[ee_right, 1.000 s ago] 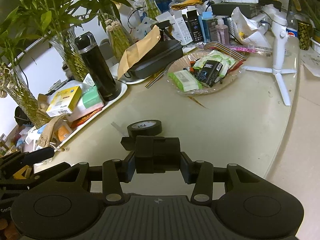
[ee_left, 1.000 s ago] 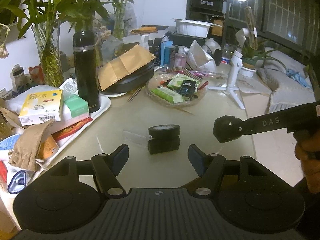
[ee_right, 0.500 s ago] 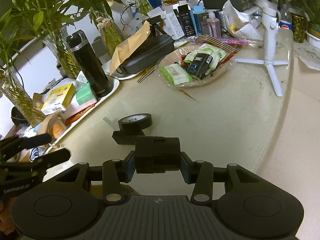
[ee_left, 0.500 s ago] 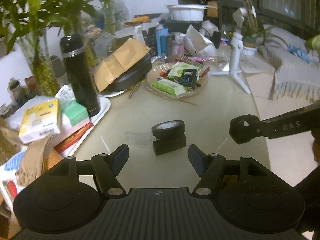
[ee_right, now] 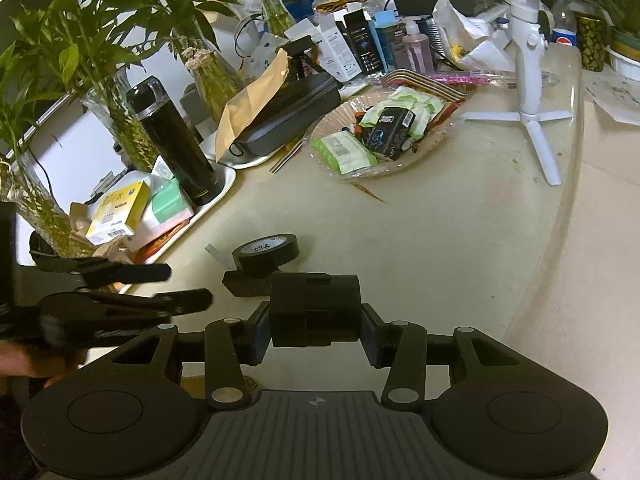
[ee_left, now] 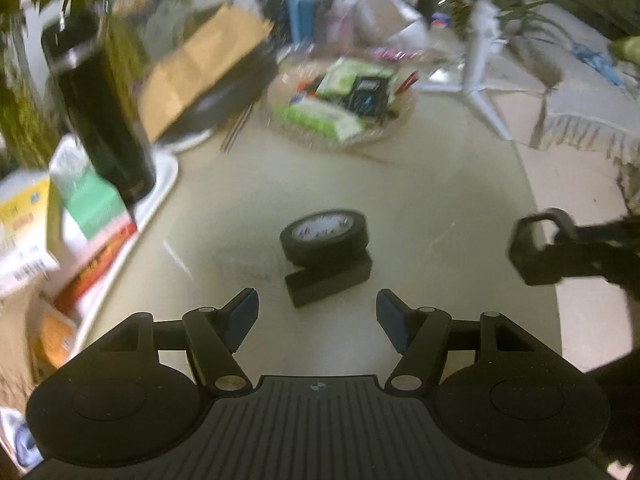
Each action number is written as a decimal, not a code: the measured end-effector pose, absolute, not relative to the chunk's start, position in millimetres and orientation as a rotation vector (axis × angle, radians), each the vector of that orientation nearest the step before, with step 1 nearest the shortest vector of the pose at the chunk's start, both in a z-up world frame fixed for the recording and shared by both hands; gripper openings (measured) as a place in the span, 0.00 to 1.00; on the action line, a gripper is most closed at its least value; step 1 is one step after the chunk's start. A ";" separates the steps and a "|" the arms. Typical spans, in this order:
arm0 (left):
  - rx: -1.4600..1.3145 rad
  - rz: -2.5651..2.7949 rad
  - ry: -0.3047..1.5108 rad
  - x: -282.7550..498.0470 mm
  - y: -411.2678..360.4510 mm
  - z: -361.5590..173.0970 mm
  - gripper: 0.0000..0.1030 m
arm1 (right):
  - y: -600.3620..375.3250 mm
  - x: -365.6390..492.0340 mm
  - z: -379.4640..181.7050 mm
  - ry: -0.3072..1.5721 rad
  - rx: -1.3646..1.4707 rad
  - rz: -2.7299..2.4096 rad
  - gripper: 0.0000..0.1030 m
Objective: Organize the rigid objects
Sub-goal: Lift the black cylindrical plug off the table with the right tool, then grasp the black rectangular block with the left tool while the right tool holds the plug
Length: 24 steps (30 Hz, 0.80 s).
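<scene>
A black tape roll (ee_left: 324, 236) rests partly on a flat black block (ee_left: 330, 280) on the beige table; both show in the right wrist view, the roll (ee_right: 266, 253) and the block (ee_right: 244, 282). My left gripper (ee_left: 316, 314) is open and empty, just short of the block. My right gripper (ee_right: 314, 330) is shut on a black boxy part (ee_right: 314, 310), held above the table right of the roll. The right gripper with that part shows at the right of the left wrist view (ee_left: 536, 250). The left gripper appears at the left of the right wrist view (ee_right: 188, 286).
A white tray (ee_right: 218, 196) with a black flask (ee_right: 172, 140) and boxes lies to the left. A glass dish of packets (ee_right: 380, 136), a black case (ee_right: 288, 116) under a brown envelope, vases and a white tripod (ee_right: 528, 80) stand behind. The table edge curves on the right.
My left gripper has moved forward and tilted down toward the tape roll and block; its view is blurred. My right gripper has drawn back a little with the black part still in it.
</scene>
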<state>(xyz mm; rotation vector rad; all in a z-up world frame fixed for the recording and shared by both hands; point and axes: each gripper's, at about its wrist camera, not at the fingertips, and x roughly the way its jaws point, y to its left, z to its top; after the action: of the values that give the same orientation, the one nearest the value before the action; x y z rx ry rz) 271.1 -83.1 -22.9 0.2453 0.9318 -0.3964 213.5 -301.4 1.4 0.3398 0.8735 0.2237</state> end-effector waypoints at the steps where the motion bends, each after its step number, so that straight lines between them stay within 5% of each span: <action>1: 0.222 -0.388 0.959 276.6 -83.7 -26.9 0.63 | -302.0 213.6 1.3 0.874 0.341 0.221 0.47; 6: 0.127 -0.333 1.062 298.5 -88.9 -43.8 0.65 | -305.0 214.5 0.3 0.878 0.340 0.208 0.47; 8: 0.114 -0.303 1.063 302.7 -92.4 -47.3 0.74 | -305.7 214.1 0.2 0.879 0.337 0.206 0.47; 21: -0.014 -0.148 1.105 334.3 -110.1 -62.4 0.74 | -306.0 214.5 -1.3 0.888 0.338 0.208 0.47; 24: -0.026 -0.119 1.116 337.2 -111.5 -65.5 0.68 | -305.0 214.7 -1.6 0.889 0.338 0.212 0.47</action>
<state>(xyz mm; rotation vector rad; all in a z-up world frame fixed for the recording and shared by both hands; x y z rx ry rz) 337.2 -111.5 -65.5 -0.0258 1.1161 -0.1193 214.7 -305.0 -1.6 0.3381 0.8889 0.2123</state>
